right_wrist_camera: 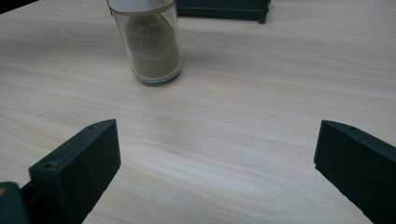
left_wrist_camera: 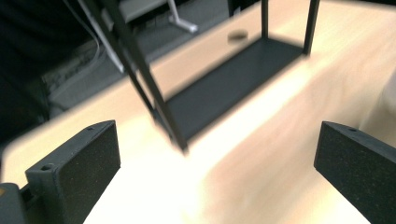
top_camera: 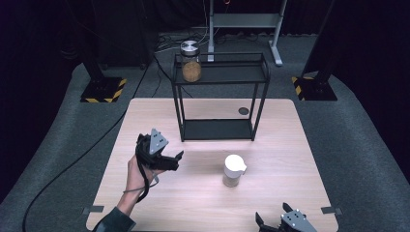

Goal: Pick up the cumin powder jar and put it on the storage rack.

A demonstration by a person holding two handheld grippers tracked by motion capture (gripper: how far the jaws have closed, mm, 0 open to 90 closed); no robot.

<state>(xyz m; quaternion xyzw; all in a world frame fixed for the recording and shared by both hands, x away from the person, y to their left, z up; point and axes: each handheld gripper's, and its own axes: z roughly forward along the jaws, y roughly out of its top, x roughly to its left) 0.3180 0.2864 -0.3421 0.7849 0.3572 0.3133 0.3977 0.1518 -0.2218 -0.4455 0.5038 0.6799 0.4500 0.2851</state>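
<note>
While the person's left hand [top_camera: 137,175] holds the left gripper [top_camera: 175,160] up over the left part of the desk [top_camera: 203,193], its jaws stand wide apart with nothing between them, pointing to the right, towards the small jar with the white lid [top_camera: 234,170]. In the left gripper view those jaws frame bare wood and the near foot of the black wire shelf [left_wrist_camera: 224,88], the picture there a little blurred. The jar stands upright on the desk near its middle, in front of the shelf and apart from it, with a brownish powder in its lower part; the right gripper view shows its glass body [right_wrist_camera: 152,44] just ahead and left of centre, well clear of both jaws. The right gripper [top_camera: 271,223] sits low at the near edge of the desk, right of the jar, its jaws also spread wide and empty. The shelf stands at the back of the desk, its lower tray resting on the wood. On its upper tray, at the left end, sits a larger glass jar with a metal lid [top_camera: 190,62], about half full of something amber-brown. A small dark round disc [top_camera: 243,111] lies in the desk surface behind the shelf's right legs.
</note>
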